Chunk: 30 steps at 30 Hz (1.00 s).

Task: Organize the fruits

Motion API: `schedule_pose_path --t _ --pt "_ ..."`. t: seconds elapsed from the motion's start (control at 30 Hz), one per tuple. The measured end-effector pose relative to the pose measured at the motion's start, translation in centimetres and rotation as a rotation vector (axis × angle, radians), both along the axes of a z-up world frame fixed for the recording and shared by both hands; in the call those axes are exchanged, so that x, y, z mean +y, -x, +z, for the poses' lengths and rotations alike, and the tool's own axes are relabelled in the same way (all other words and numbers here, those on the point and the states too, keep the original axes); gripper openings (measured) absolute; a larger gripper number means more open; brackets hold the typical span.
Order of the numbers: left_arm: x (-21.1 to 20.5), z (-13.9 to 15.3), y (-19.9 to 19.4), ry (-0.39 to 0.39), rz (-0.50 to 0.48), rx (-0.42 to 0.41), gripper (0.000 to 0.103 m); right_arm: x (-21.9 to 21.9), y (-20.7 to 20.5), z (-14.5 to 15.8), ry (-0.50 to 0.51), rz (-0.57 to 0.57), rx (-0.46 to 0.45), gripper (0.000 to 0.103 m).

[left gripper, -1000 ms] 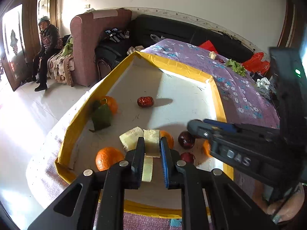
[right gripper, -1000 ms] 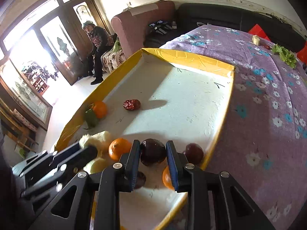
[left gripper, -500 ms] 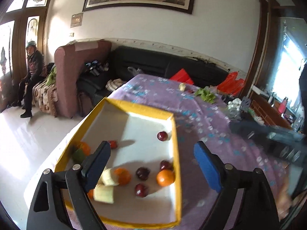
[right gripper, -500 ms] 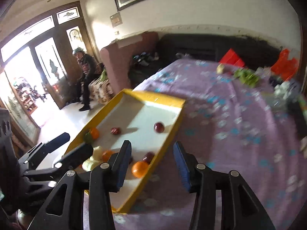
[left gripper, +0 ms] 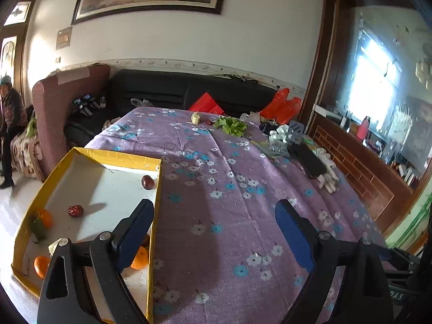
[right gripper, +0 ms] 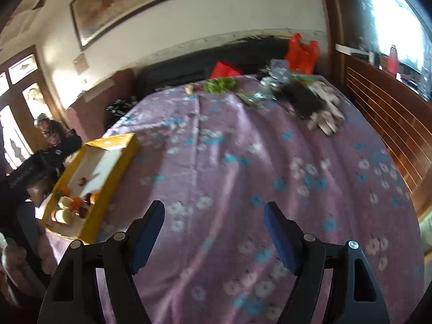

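Both grippers hang over the purple flowered cloth, and neither carries anything. The left gripper [left gripper: 213, 232] sits low in its view with its jaws spread wide and opening a touch more, only cloth [left gripper: 229, 189] between the blue pads. The right gripper [right gripper: 214, 229] is likewise empty, its jaws parting as I watch, bare cloth showing between them.

The fruit is all in the yellow-rimmed box [left gripper: 155, 216] at the lower left of the left wrist view. A dark plum [left gripper: 148, 182] lies alone near the box's far right corner. A red date [left gripper: 75, 211] sits toward the middle left. An orange [left gripper: 45, 217] rests against the left wall with a green leaf [left gripper: 38, 228] touching it. Another orange [left gripper: 40, 266] is in the near left corner, and a third [left gripper: 140, 259] peeks out just behind the left finger, close to the right wall.

In the right wrist view the same box sits at the middle left, blurred, its near end crowded with fruit.

At the far end of the surface lie a bunch of lettuce [left gripper: 230, 125], a dark phone [left gripper: 307, 159] and pale gloves [left gripper: 328, 172].
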<state>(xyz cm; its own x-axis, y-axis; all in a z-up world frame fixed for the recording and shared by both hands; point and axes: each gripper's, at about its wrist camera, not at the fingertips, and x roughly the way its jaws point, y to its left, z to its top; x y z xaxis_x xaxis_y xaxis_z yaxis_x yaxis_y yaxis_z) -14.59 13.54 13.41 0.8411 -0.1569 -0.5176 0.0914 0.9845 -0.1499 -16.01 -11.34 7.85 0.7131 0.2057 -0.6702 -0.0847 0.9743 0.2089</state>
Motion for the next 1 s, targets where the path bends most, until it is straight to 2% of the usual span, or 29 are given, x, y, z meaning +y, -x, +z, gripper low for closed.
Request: schedule_pose_path --t 0.17,0.23,0.37,0.47,0.6,0.7,0.77,0.83,1.0 --pt "0.4 0.2 1.3 -0.074 0.043 -0.051 0.092 1.2 -0.1 0.5 0.003 0.039 -0.006 0.08" --pt "1.5 0.3 1.7 -0.067 0.08 -0.067 0.096 2.8 -0.3 0.5 0.038 0.078 -0.009 0.08" --pt "3.7 0.1 1.8 -0.037 0.134 -0.052 0.096 5.6 -0.3 0.5 0.06 0.144 -0.02 0.08" --pt "4.7 -0.2 2.2 -0.052 0.179 -0.048 0.096 7.0 -0.3 -0.3 0.073 0.179 0.004 0.08" --pt "5.4 -0.2 3.3 -0.13 0.234 -0.012 0.096 8.2 -1.1 -1.1 0.034 0.221 0.04 0.081" --pt "6.2 0.3 5.7 -0.247 0.338 -0.029 0.1 11.2 -2.9 -1.5 0.003 0.325 0.085 0.081" --pt "7.0 0.3 7.2 -0.301 0.406 -0.034 0.102 13.5 -3.3 -1.5 0.011 0.38 0.071 0.081" --pt "8.1 0.2 8.2 -0.32 0.479 -0.025 0.102 15.7 -3.2 -1.5 0.015 0.431 0.041 0.081" --pt "9.7 -0.5 8.1 -0.308 0.538 0.035 0.102 18.2 -1.6 -2.3 0.022 0.5 0.01 0.082"
